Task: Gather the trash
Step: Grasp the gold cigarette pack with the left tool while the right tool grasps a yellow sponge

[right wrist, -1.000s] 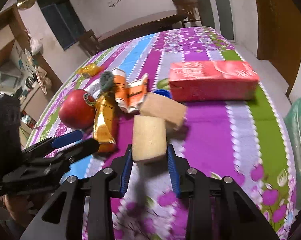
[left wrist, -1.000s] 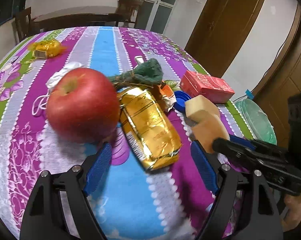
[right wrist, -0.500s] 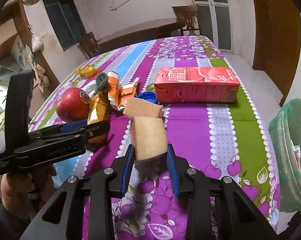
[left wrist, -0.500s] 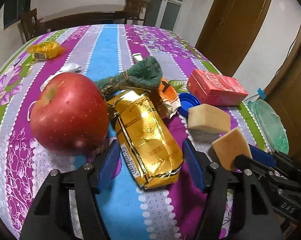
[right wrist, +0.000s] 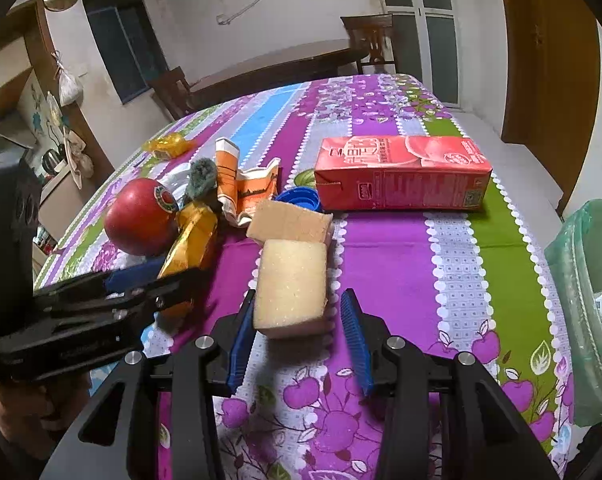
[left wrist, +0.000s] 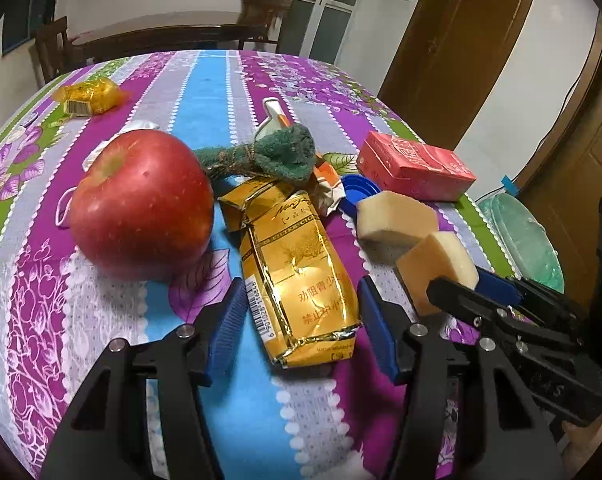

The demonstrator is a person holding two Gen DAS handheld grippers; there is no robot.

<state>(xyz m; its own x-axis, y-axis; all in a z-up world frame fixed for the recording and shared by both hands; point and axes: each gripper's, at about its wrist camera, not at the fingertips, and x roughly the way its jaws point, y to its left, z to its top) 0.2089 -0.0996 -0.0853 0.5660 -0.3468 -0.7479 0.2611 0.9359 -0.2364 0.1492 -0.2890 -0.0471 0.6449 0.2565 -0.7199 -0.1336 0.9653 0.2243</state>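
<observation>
Left fingers: the left gripper (left wrist: 301,320) is straddling the near end of the gold foil packet (left wrist: 297,276); its jaws have just been closing, yet a gap is still showing on each side, so nothing is being squeezed yet.
Right fingers: the right gripper (right wrist: 297,332) is standing around the near sponge block (right wrist: 291,286); its jaws have just been opening, and the right pad is clearly standing off the block, so the grip is looking released rather than held.
Done so far: the green-lined trash bin (right wrist: 581,280) beside the table's edge is showing some pale scraps inside, so a little collecting appears to be behind us.
Left to do: nearly everything is still lying on the table (right wrist: 401,248) — the gold packet, both sponge blocks, the red carton (right wrist: 401,172), the blue cap (right wrist: 301,198), the torn orange wrapper (right wrist: 245,188), the green scrubber (left wrist: 285,154) and the yellow wrapper (left wrist: 89,96) at the far side.
Not trash, probably: the red apple (left wrist: 141,204) is sitting just beside the gold packet.
Gold packet's look: crinkled, shiny foil with a barcode along one edge, lying flat and lengthwise toward the left gripper, torn open at its far end.
Sponge's look: pale yellow, porous, boxy, tilted slightly; the second sponge block (right wrist: 291,222) is touching its far edge.
</observation>
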